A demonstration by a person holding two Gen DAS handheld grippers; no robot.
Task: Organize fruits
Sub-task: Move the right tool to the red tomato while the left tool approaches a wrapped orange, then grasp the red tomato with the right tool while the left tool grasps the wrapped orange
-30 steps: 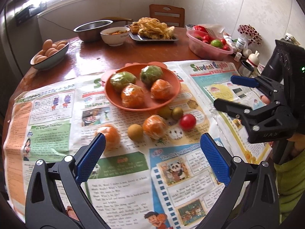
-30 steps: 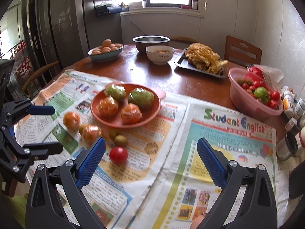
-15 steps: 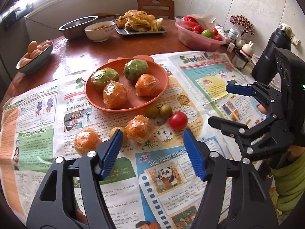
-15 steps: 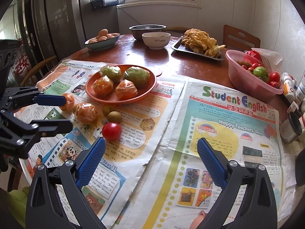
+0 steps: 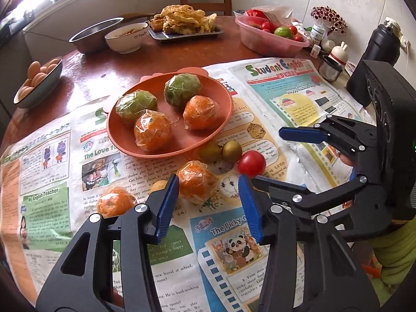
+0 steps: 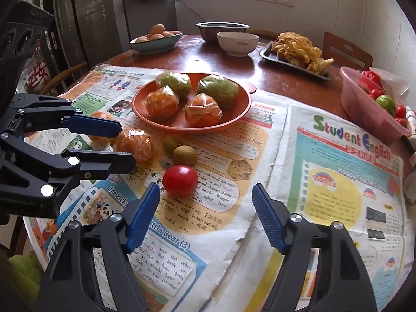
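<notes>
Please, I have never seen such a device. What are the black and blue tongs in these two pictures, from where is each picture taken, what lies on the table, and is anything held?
They are two hand-held grippers; a person works them, no robot. Each picture comes from a camera on one gripper, looking along its fingers. In the left view, the left gripper is closing near a wrapped orange but does not press it. In the right view, the right gripper is closing just short of a red tomato. Nothing is held. On the newspaper stands an orange plate with four wrapped fruits; more fruit lies loose beside it.
</notes>
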